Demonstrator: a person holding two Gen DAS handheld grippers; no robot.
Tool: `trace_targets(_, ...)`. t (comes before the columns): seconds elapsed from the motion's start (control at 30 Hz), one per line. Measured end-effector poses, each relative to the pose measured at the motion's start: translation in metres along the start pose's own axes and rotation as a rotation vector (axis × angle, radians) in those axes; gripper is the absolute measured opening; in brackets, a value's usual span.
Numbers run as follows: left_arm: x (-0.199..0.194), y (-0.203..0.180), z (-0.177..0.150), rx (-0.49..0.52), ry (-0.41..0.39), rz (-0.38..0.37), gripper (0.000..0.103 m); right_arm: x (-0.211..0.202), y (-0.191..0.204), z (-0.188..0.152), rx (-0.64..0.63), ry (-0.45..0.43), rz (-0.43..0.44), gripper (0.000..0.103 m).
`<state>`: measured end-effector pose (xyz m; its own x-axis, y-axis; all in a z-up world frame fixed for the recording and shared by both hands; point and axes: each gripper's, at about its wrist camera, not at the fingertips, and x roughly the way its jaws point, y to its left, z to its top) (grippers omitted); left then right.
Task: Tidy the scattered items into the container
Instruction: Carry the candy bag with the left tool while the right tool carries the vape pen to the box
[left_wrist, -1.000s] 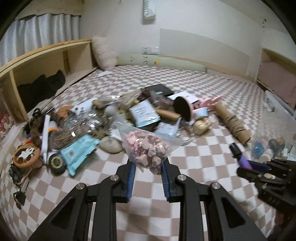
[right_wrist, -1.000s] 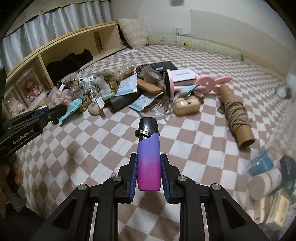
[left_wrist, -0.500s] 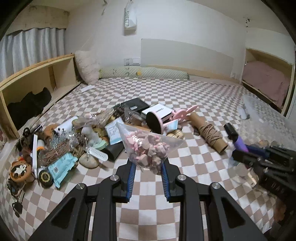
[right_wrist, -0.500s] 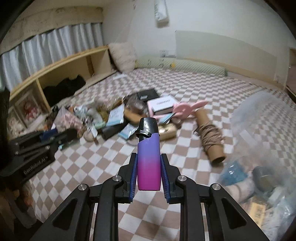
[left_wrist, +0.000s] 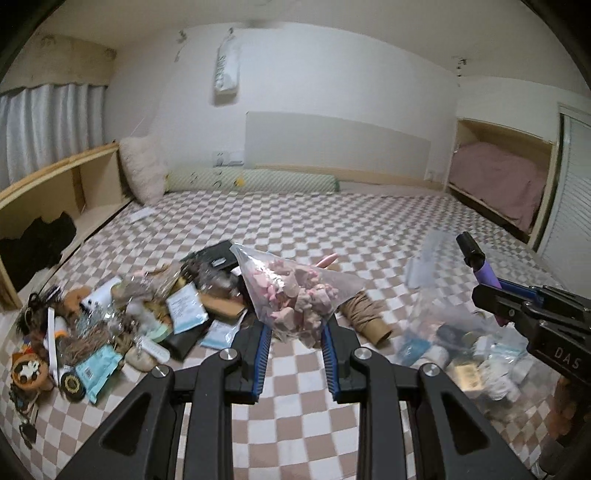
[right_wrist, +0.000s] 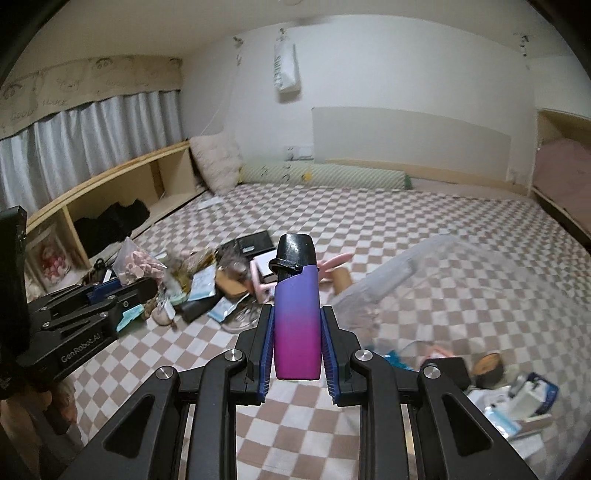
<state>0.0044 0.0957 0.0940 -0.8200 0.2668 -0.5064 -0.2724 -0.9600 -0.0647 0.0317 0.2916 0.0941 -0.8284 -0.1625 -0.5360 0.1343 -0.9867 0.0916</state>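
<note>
Two handheld black plastic grippers: the left gripper (left_wrist: 295, 354) and right gripper (right_wrist: 297, 345) each have angular linkage arms, silver pivot screws and ridged blue finger pads (right_wrist: 266, 354). White lettering marks their sides.

Soft, even indoor light fills both my views, dim and slightly warm. Fisheye bending curves the edges, with black vignette in the corners. Motion blur smears the clutter at centre left and the lower right.

Fluffy pillow (left_wrist: 142, 173), green bolster (left_wrist: 251, 181), curtain (left_wrist: 48, 122)
</note>
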Motion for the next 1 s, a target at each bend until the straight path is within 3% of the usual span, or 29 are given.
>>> trace_targets(0.53, 0.001, -0.091, 0.026, 0.042, -0.015, -0.166, 0.026, -0.065, -0.079, -0.001, 0.069, -0.047, -0.127, 0.025)
trace_targets(1.0, 0.042, -0.182, 0.033, 0.118, 0.054, -0.289, 0.026, -0.077, -0.172, -0.02, 0.213, 0.057, -0.19, 0.025)
